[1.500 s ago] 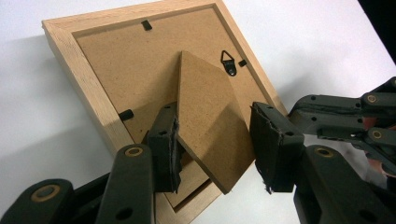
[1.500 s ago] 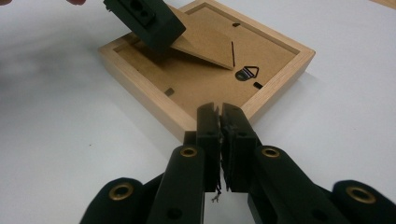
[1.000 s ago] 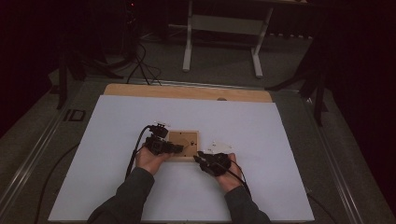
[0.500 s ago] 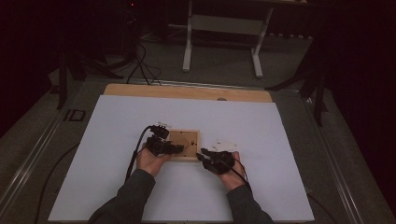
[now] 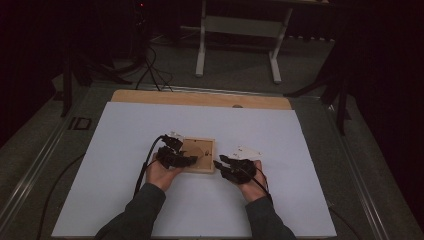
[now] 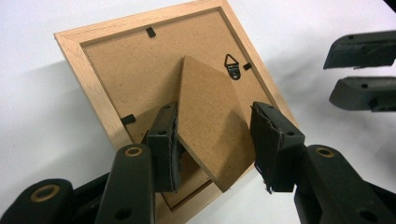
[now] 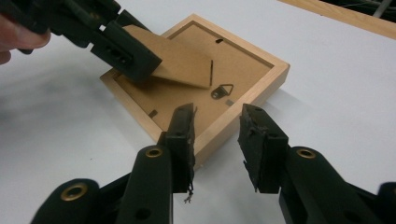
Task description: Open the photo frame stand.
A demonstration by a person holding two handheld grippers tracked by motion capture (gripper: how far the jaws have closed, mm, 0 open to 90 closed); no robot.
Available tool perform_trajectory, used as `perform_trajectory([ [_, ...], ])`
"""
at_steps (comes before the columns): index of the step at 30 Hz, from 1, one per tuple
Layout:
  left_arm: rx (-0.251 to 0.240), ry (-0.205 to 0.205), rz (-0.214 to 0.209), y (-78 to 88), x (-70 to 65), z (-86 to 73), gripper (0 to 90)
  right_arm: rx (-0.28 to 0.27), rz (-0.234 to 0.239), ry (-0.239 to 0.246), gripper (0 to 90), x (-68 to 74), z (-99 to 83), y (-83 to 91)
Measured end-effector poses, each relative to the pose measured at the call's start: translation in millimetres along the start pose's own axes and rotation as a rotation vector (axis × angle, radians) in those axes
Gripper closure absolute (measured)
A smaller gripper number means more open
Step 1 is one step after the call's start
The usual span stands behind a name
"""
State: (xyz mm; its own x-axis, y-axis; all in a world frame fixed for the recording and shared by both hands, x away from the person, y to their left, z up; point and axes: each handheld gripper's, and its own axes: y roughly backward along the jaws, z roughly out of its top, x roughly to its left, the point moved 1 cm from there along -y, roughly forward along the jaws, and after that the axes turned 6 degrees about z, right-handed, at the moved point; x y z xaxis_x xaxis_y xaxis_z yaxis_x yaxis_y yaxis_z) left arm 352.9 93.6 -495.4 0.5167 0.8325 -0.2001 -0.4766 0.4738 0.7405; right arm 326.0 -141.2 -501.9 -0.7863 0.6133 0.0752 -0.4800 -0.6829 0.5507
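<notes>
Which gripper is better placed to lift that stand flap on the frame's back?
Left. The left gripper already straddles the stand flap, jaws open on either side. The right gripper hovers open over the picture frame edge.

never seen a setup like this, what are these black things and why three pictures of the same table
The black things are hand-held claws. A person sits at a table covered by a white sheet and holds one in each hand: the left claw and the right claw.

The high view looks down from above the person. The other two pictures come from small cameras riding on each claw, looking along its two black jaws.

On the sheet lies a wooden picture frame, face down, so you see its brown backing, a metal hanger and a cardboard stand flap. The left claw's jaws straddle that raised flap; whether they pinch it I cannot tell. The right claw is open, poised over the frame's near edge, holding nothing.
</notes>
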Motion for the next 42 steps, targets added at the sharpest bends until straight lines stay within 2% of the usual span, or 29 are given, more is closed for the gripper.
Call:
perform_trajectory([
  [15, -0.031, -0.097, 0.060, 6.6, -12.5, -3.8, 55.1, -0.020, -0.003, -0.018, 61.3, -6.0, 4.6, 7.7],
  [28, -0.077, -0.122, 0.081, 9.7, -17.9, -11.7, 55.2, -0.027, -0.001, -0.028, 60.1, -8.9, 6.5, 11.1],
  [30, -0.092, -0.142, 0.094, 11.3, -20.6, -14.6, 55.1, -0.029, 0.000, -0.027, 59.7, -9.1, 6.9, 11.4],
  [42, -0.152, -0.163, 0.124, 12.7, -25.8, -25.7, 55.2, -0.031, -0.002, -0.030, 59.5, -8.4, 8.1, 12.1],
])
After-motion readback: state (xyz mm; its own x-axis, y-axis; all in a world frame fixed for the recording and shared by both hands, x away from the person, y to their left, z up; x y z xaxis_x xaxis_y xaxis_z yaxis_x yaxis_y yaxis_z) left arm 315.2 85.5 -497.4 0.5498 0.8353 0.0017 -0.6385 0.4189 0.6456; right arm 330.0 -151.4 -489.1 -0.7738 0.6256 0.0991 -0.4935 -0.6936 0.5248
